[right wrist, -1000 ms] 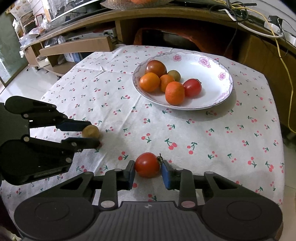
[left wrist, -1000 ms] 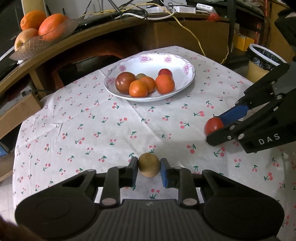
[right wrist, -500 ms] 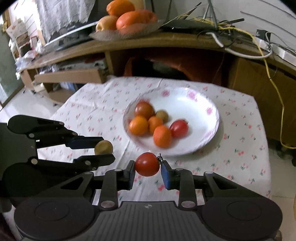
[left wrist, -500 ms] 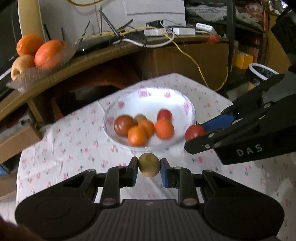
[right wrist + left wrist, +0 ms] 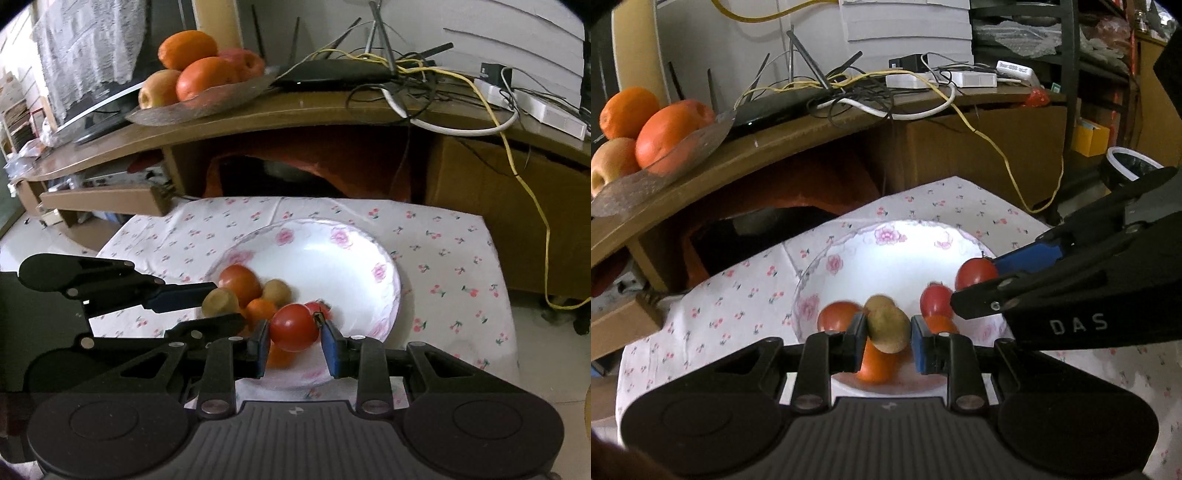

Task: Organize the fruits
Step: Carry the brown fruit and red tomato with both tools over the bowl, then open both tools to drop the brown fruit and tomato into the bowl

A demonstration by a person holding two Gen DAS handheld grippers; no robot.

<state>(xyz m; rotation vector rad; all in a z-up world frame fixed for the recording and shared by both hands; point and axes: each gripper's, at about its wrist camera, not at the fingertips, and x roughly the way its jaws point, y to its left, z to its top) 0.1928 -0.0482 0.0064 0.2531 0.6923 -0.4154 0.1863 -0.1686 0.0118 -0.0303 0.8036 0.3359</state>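
Observation:
My left gripper [image 5: 887,334] is shut on a brown kiwi [image 5: 888,328] and holds it in the air over the near part of the white flowered bowl [image 5: 886,236]. My right gripper [image 5: 294,334] is shut on a red tomato [image 5: 294,327], also above the bowl [image 5: 332,236]. In the right wrist view the left gripper [image 5: 221,304] comes in from the left with the kiwi [image 5: 220,301]. In the left wrist view the right gripper [image 5: 979,277] comes in from the right with the tomato [image 5: 975,272]. Several tomatoes, oranges and another kiwi [image 5: 276,291] lie in the bowl.
The bowl stands on a table under a cherry-print cloth [image 5: 443,251]. Behind it runs a curved wooden shelf [image 5: 295,110] with a glass dish of oranges and apples [image 5: 192,81], a router and tangled cables [image 5: 424,88]. A bin [image 5: 1126,166] stands at far right.
Both grippers rose from the tablecloth with their fruit and moved forward to the bowl. The kiwi and the tomato now hang over the bowl's near side.

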